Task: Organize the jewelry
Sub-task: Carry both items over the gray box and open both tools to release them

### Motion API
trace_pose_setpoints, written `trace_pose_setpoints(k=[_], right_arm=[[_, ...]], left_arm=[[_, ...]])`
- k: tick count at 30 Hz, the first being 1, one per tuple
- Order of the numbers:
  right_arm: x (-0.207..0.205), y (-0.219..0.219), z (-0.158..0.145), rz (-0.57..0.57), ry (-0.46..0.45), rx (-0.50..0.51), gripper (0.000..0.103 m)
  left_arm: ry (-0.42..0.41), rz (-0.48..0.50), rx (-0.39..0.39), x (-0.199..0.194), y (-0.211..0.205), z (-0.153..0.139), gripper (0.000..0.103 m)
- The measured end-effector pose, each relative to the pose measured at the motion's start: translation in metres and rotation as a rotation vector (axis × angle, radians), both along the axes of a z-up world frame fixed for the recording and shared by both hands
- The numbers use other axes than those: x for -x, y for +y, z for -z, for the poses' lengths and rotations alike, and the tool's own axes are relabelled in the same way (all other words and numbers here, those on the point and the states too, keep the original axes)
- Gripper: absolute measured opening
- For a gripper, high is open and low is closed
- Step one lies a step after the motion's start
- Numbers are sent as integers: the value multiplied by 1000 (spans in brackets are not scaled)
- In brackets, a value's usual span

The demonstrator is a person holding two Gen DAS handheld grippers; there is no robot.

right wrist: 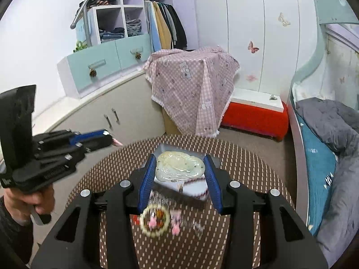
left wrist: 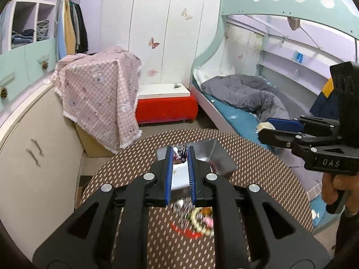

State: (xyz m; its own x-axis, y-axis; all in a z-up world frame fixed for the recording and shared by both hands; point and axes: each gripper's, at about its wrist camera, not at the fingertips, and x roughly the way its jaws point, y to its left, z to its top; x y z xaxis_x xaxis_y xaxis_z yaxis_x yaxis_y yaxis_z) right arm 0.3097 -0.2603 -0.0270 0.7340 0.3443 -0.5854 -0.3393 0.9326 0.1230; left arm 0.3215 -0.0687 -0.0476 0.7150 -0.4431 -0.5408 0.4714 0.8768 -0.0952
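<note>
My left gripper (left wrist: 181,151) is shut on a small dark hair clip with a pink part (left wrist: 182,152), held above the silver jewelry box (left wrist: 221,158) on the round brown dotted table (left wrist: 258,168). It also shows in the right wrist view (right wrist: 110,137), raised at the left. My right gripper (right wrist: 180,164) is shut on a pale cream jade-like pendant (right wrist: 179,167), held over the box (right wrist: 193,188). It shows from the side in the left wrist view (left wrist: 264,127). A blurred pile of jewelry (right wrist: 157,220) with a bead bracelet and pink pieces lies on the table under the grippers.
A pink checked cloth (left wrist: 101,94) covers a box behind the table. A red bench with a white top (left wrist: 166,107) stands by the wardrobe. A bed with a grey quilt (left wrist: 246,94) is at the right, cabinets (left wrist: 33,145) at the left.
</note>
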Motion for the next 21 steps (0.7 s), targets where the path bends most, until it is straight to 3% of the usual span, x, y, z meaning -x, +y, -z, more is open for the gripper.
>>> trace_pose_setpoints(k=[11,12,13,15,16,17,21], right_arm=[[-72,-8,31,37,161,-58,41],[-76,-11,36,47,176,-76,42],[-76,-12,37,58,179,-86,55],[-76,-19,37,97,176,-102,79],[-74,-24,36,114,168,-117,92],[-71,-29,34,126,153,-129,95],[-60,-42,27,170,134,-156,95]], left_arm=[[82,-20,-50,-59,-31,16,15],[103,-25,-59,-64,-31,20,33],[110,-41,-65,-67,-30,22,75],[61,-122,-47,-65,-19,19,92],[55,-127,-30,-63,-14,17,93],[60,-133,-21,-62,-10,16,93],[26,-186,-33,-49,2,9,93]])
